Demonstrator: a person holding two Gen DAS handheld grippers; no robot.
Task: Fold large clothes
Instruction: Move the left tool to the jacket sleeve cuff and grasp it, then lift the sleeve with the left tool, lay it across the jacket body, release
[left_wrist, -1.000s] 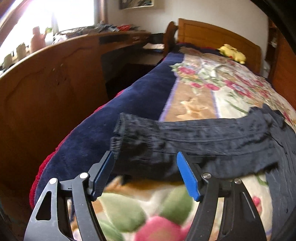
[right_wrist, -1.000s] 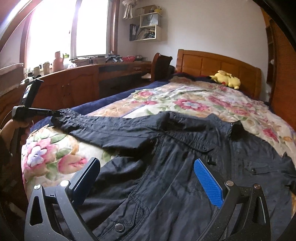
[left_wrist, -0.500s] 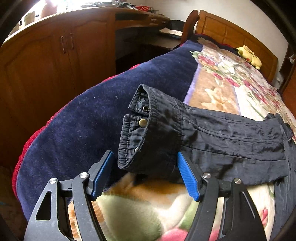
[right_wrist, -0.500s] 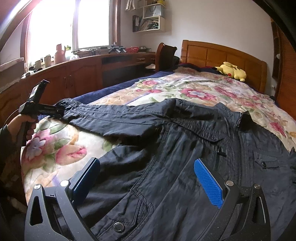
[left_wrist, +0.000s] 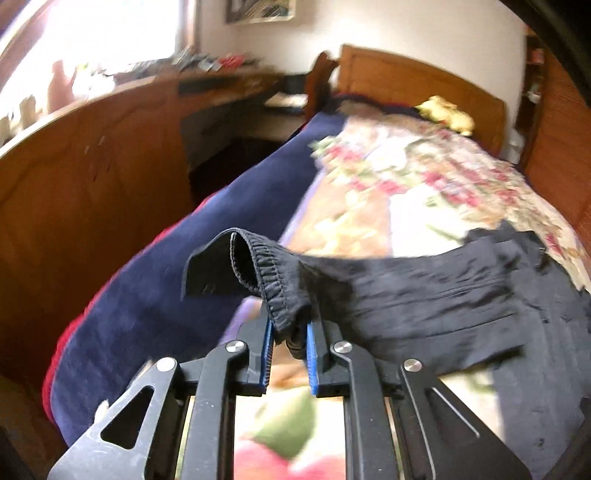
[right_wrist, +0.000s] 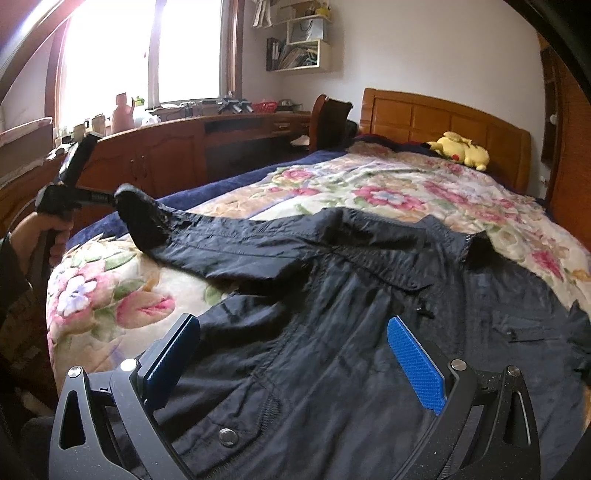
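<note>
Dark jacket (right_wrist: 332, 332) is lying spread across the floral quilt (right_wrist: 388, 192) on the bed, collar toward the wooden headboard (right_wrist: 443, 118), one sleeve (right_wrist: 236, 247) stretching out toward the bed's edge.

Left gripper (left_wrist: 289, 347) — its blue-padded fingers (left_wrist: 266, 354) are closing on the cuff (left_wrist: 266, 273) of that sleeve; the cuff's elastic hem is sitting between the pads and the pads are pressing on it. The cuff is standing lifted off the quilt, its opening gaping upward. Left-wrist view is motion-blurred.

In the right-wrist view a hand (right_wrist: 40, 232) is gripping the left tool's handle at the far left, with the cuff end raised at the tool's tip.

Right gripper (right_wrist: 295, 354) — fingers are standing wide apart, holding nothing, hovering over the jacket's lower front near a snap button (right_wrist: 226, 432).

A yellow plush toy (right_wrist: 461, 147) is resting by the headboard.
</note>
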